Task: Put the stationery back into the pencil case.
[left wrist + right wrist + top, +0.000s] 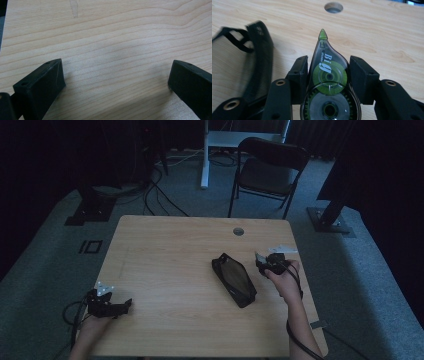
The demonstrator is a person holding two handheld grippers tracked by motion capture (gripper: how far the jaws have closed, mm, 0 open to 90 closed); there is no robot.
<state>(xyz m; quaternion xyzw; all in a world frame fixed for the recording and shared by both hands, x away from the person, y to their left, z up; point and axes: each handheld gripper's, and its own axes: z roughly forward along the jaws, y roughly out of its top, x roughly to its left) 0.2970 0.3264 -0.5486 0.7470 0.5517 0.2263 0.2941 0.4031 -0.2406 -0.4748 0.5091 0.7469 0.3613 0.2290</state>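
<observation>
**Correction tape roller lifted beside the mesh pouch**

Nearest the person, the left hand-held gripper (125, 306) rests at the front left corner of the desk (170, 260). In the left gripper view its jaws stand spread wide over bare wood, with nothing between them.

Further in, at the right side of the desk, the right hand-held gripper (328, 75) pinches a correction tape roller (328, 85). The two pads press its clear shell from either side, and the green tip points away towards the round cable hole (333, 7). Just to the left of it lies a black mesh pouch (234, 279), flat on the wood and set at a slant.

The step in hand looks like carrying the roller, clear of the pouch. Whether it belongs in the pouch or elsewhere on the desk I cannot settle; either way the next move calls for a steady grip on that smooth shell, and a free path past the pouch's loose edge and strap.

In the high view the room is dim and the roller cannot be made out in the right hand. In the right gripper view the pouch is blurred and cut off at the left, so its opening is hard to read, and the roller's lower half runs out of the picture. Beyond the desk stands a folding chair (270, 167).
</observation>
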